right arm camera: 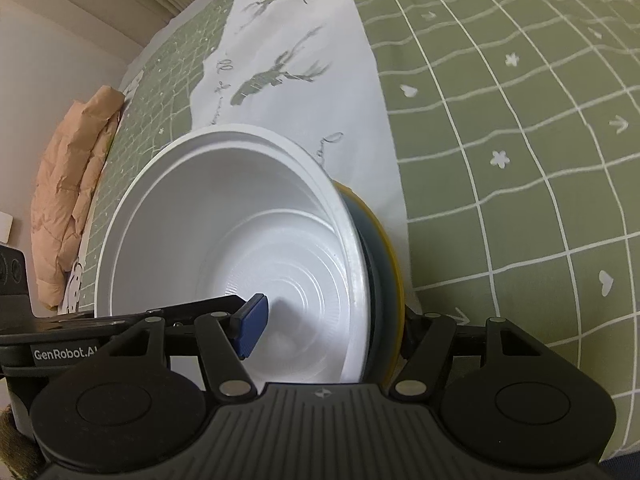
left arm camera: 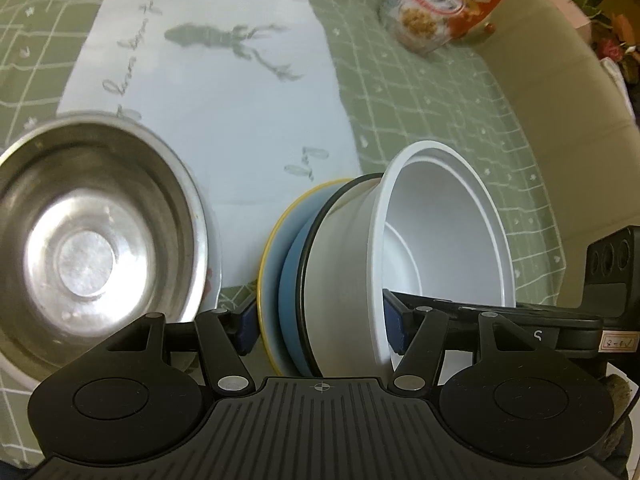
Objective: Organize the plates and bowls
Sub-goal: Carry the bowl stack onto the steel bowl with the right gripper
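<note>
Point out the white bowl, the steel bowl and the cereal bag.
white bowl (right arm camera: 224, 216), right wrist view, inner wall.
steel bowl (left arm camera: 86, 260), left wrist view, flat bottom inside.
cereal bag (left arm camera: 436, 4), left wrist view, printed front.

"GenRobot.AI" on gripper body (right arm camera: 66, 354), "S" on other gripper (left arm camera: 538, 335)

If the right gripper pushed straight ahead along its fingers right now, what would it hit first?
Probably the white bowl: the right gripper already straddles its wall, one finger inside, the other behind the nested blue plate. Straight on means its bottom, though depth is unclear.
</note>
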Tool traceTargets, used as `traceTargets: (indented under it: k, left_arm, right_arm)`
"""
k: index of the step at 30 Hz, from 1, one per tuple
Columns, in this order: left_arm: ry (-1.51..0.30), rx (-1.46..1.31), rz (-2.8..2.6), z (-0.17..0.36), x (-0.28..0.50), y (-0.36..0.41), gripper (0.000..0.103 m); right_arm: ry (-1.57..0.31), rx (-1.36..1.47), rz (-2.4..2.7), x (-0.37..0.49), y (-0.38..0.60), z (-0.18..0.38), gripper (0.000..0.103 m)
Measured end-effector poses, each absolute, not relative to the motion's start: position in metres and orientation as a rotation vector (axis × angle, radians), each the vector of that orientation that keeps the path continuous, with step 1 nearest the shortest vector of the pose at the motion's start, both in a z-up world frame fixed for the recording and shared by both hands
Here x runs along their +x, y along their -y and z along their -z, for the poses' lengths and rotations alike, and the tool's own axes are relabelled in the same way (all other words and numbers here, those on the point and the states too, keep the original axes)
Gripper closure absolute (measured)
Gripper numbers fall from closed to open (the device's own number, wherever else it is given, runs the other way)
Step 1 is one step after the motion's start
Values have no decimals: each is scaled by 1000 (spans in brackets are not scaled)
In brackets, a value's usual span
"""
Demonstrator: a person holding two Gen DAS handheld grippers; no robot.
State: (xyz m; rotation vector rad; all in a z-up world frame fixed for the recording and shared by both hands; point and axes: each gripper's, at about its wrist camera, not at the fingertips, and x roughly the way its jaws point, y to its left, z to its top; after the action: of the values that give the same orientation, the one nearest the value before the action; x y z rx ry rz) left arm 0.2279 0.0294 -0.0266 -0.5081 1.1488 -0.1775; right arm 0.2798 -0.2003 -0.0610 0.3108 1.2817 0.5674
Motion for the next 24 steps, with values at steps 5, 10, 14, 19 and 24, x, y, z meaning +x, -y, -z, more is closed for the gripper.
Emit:
traceTargets:
  k: [5,10,14,19,24]
  left_arm:
    - [-1069,-534,186,0,216,-55,39]
    - [-1001,-551,156,-20,195,-92,39]
    - [-976,-583,114,-19,177,-128,39]
    - [-989,-651,51,3,165,-169,39]
    - [-1033,-717,33,37,164,-192,39]
  right_arm:
    - [-1221,250,-579,275,180,25,38]
    - [-1175,184,-628,268,137,-4,38]
    - [-1176,118,-677,265,92,-13,38]
    - [-1220,31,-713,265,37,-3,40]
    - [-1294,-44,-693,269,2,21,43]
